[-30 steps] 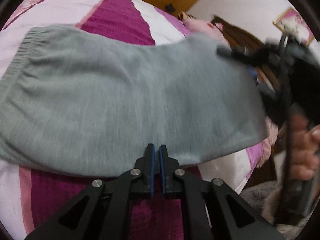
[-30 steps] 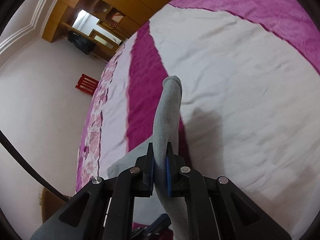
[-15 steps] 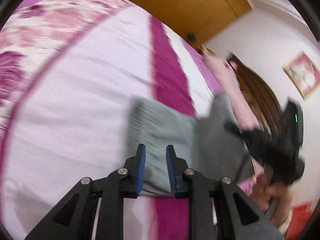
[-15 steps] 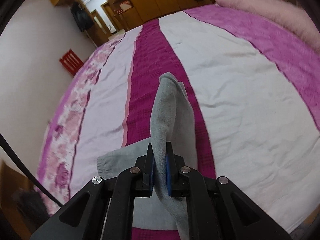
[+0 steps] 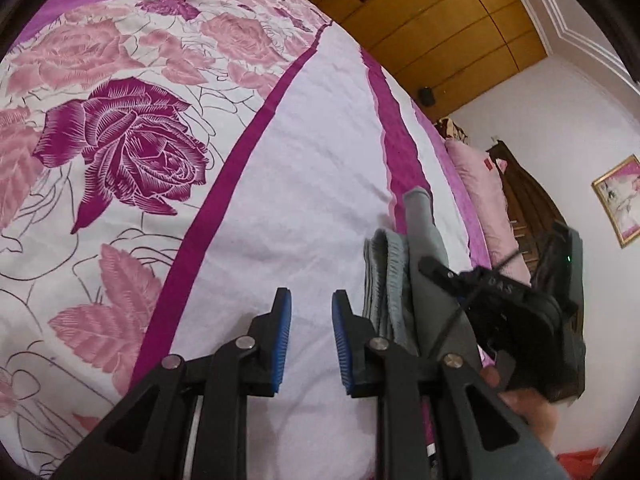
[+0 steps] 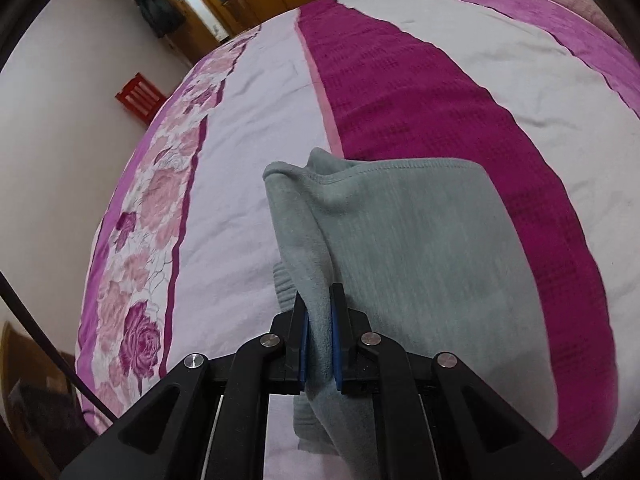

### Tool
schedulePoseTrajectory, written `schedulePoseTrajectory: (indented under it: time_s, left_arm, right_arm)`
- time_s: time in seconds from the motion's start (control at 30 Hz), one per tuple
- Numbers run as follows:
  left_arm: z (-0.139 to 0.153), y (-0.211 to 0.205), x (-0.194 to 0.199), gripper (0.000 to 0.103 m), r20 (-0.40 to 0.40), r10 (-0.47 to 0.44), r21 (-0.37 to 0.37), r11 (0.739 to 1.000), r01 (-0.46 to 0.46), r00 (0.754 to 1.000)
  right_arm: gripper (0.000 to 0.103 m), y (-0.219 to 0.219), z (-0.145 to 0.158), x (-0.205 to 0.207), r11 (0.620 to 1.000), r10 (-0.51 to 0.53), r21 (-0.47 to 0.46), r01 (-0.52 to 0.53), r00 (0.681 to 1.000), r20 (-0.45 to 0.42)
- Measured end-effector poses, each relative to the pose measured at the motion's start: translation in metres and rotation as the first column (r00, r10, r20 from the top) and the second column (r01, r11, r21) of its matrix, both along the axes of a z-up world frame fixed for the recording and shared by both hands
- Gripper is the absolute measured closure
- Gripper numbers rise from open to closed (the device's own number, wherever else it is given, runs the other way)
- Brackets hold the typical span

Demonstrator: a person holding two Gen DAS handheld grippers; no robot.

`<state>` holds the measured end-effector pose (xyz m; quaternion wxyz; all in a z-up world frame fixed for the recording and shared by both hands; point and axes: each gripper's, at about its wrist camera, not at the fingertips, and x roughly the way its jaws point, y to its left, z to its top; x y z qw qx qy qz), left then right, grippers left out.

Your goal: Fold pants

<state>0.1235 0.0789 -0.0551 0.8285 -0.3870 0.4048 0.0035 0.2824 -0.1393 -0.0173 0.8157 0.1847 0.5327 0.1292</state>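
Grey pants lie partly folded on the bed cover, over its magenta and white stripes. My right gripper is shut on a fold of the grey fabric, and a hemmed edge drapes ahead of it onto the bed. The ribbed waistband peeks out underneath, left of the fingers. In the left wrist view the pants show as a stacked grey bundle, with the right gripper and the hand holding it just beyond. My left gripper stands open over white bedspread, left of the bundle, with nothing between its pads.
The rose-patterned part of the bed cover lies to the left. A pink pillow and a dark wooden headboard are at the right, a wooden wardrobe behind. A red crate sits on the floor beside the bed.
The left gripper let go of the pants' edge, opened and swung left over the bedspread. The right gripper carried its fold across and lower, so the fabric now drapes wide over the pants.
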Motion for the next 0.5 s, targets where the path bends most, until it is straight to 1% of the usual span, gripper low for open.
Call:
schedulePoseTrajectory:
  time_s: [0.1,0.17,0.2,0.23,0.27,0.3,0.33,0.37,0.4,0.43,0.47,0.5]
  left_arm:
    - [0.002,-0.002,-0.005,0.083,0.005,-0.014,0.002,1.000,0.014,1.000]
    - [0.002,-0.004,-0.005,0.083,0.002,-0.021,0.002,1.000,0.021,1.000]
    - [0.001,-0.005,-0.004,0.083,0.002,-0.022,0.000,1.000,0.022,1.000]
    - [0.001,-0.006,-0.005,0.083,0.003,-0.025,-0.002,1.000,0.025,1.000]
    - [0.002,-0.008,-0.004,0.083,0.003,-0.030,-0.002,1.000,0.030,1.000]
    - [0.002,-0.009,-0.003,0.083,0.004,-0.032,0.000,0.999,0.032,0.999]
    - [0.003,-0.010,-0.001,0.083,0.005,-0.032,0.002,0.999,0.032,0.999]
    - [0.004,-0.012,0.000,0.083,0.011,-0.034,0.003,0.999,0.034,0.999]
    - [0.005,-0.013,0.001,0.083,0.013,-0.036,0.002,0.999,0.036,0.999]
    - [0.005,-0.014,0.003,0.082,0.014,-0.037,0.000,0.999,0.037,0.999]
    - [0.006,-0.015,0.005,0.082,0.018,-0.036,-0.006,0.999,0.036,0.999]
    - [0.008,-0.016,0.008,0.082,0.023,-0.036,-0.014,0.999,0.036,0.999]
  right_arm:
    - [0.094,-0.004,0.006,-0.001,0.998,-0.038,0.051,0.038,0.999,-0.009]
    - [0.093,-0.002,0.010,-0.001,0.997,-0.054,0.052,0.053,0.998,0.013]
    - [0.092,0.002,0.009,0.001,0.998,-0.051,0.047,0.050,0.999,0.013]
    - [0.087,0.005,0.004,0.003,0.998,-0.044,0.053,0.044,0.999,0.000]
    - [0.085,0.008,-0.002,0.004,0.995,-0.039,0.086,0.040,0.999,-0.014]
    - [0.081,0.006,-0.009,0.005,0.982,-0.035,0.182,0.038,0.999,-0.023]
    - [0.081,0.001,-0.015,0.004,0.948,-0.030,0.317,0.036,0.999,-0.024]
    - [0.080,-0.002,-0.019,0.005,0.904,-0.021,0.426,0.036,0.999,-0.039]
    - [0.078,-0.002,-0.020,0.006,0.874,-0.003,0.486,0.027,0.999,-0.051]
    - [0.077,-0.002,-0.017,0.006,0.864,0.014,0.503,0.012,0.999,-0.047]
    - [0.077,-0.004,-0.013,0.007,0.865,0.019,0.503,-0.002,0.999,-0.030]
    - [0.077,-0.010,-0.003,0.007,0.871,0.016,0.490,-0.020,1.000,0.011]
